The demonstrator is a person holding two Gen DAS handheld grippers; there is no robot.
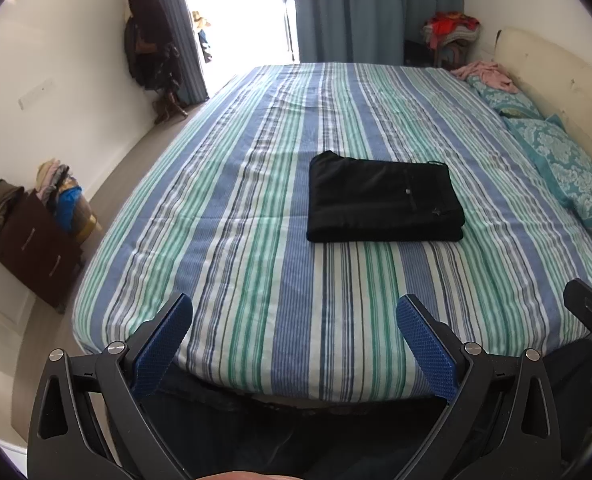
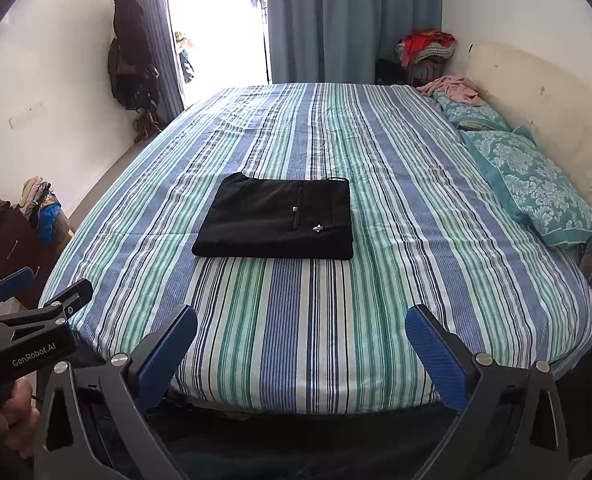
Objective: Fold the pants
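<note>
Blue-padded fingers of the left tongs [image 1: 293, 312] fill the near edge of the left wrist view, spread wide with nothing between them; the right tongs [image 2: 300, 322] stand the same way in their own view, wide apart and empty. Both hang over the near edge of the bed [image 1: 255, 280], well apart from the cloth.

Black pants [image 2: 279, 222] lie on the striped sheet near the middle of the bed, already gathered into a compact, squared stack with layered edges showing along the near side. A small button and a pale logo sit on the top face. Teal pillows [image 2: 536, 184] line the right side by the headboard, and a pink garment [image 2: 452, 90] lies at the far right corner.

Judging by the tidy packet, the folding looks finished or nearly so. Any next move would likely be only a light press to flatten the top, or simply leaving it alone.

How many layers the stack holds cannot be made out, since the black fabric swallows detail. Its far edge and underside are hidden, and the bed's near corners are cut off by the tongs.
</note>
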